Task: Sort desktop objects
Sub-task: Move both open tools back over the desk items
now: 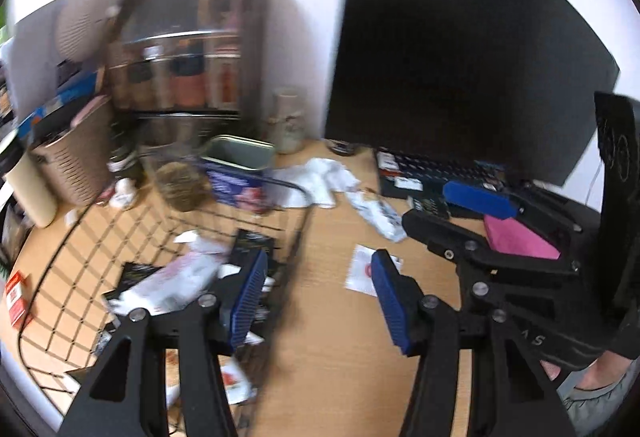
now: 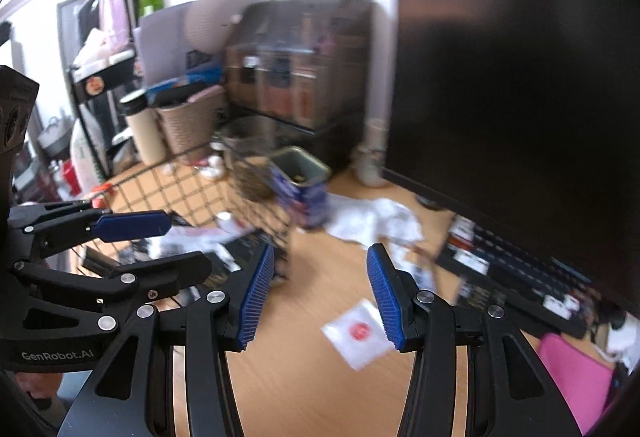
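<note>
A black wire basket (image 1: 120, 229) at lower left of the wooden surface (image 1: 320, 357) holds wrappers. A white sachet (image 2: 358, 333) with a red dot lies flat below the right hand-held gripper (image 2: 320, 297), whose jaws stand apart, empty. The left hand-held gripper (image 1: 316, 301) is also open, empty.

A dark monitor (image 1: 460, 49) stands at the back of the tabletop (image 1: 332, 357), a keyboard (image 1: 436, 177) below it.
</note>
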### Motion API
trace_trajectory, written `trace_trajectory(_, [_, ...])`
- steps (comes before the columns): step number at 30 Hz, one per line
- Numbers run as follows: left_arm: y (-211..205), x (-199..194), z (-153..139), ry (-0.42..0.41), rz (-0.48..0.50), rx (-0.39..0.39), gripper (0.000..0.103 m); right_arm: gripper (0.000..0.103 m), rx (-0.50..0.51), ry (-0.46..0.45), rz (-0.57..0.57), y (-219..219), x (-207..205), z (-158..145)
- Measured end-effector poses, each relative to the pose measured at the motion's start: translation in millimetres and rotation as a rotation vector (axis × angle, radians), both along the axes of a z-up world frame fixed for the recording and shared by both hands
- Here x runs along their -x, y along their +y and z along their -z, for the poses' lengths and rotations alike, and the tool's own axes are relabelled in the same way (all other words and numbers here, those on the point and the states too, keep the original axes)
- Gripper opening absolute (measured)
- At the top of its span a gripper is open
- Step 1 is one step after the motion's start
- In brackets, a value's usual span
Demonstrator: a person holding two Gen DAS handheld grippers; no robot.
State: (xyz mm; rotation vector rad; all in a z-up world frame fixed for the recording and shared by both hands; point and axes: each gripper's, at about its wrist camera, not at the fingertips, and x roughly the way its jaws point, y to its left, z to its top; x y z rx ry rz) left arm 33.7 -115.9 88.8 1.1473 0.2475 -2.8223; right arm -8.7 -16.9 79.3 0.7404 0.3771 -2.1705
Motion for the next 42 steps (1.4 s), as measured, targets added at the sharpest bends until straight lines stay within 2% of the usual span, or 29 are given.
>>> trace_trajectory(4, [27,21,11,-0.026,0.050,0.007,0.062,0.048,-0.012,-0.021,0.054,32,15,11])
trace_trajectory(8, [54,48,36,-0.082,0.103,0.040,0.064,0.048,-0.031,-0.044,0.107,59,33,26])
trace_trajectory(14, [64,90,87,-0.209,0.142,0.043,0.065,0.048,-0.074,-0.094,0.155,83,62,58])
trace_trajectory(17, [65,104,101,-0.241,0.145,0.040,0.065,0.048,-0.092,-0.112,0.170,85,77,72])
trace_trajectory(23, [61,134,109,-0.266,0.132,0.010,0.065,0.048,-0.124,-0.128,0.191,76,111,91])
trace_trajectory(27, [60,154,106,-0.279,0.114,-0.001,0.065,0.048,-0.096,-0.182,0.233,76,142,99])
trace_trajectory(32, [58,177,112,-0.296,0.053,-0.064,0.065,0.050,-0.114,-0.180,0.261,67,164,106])
trace_trajectory(37, [54,194,124,-0.323,0.004,-0.076,0.065,0.051,-0.128,-0.180,0.324,62,184,118])
trace_trajectory(42, [48,201,130,-0.320,-0.035,-0.056,0.076,0.052,-0.102,-0.235,0.340,64,199,132])
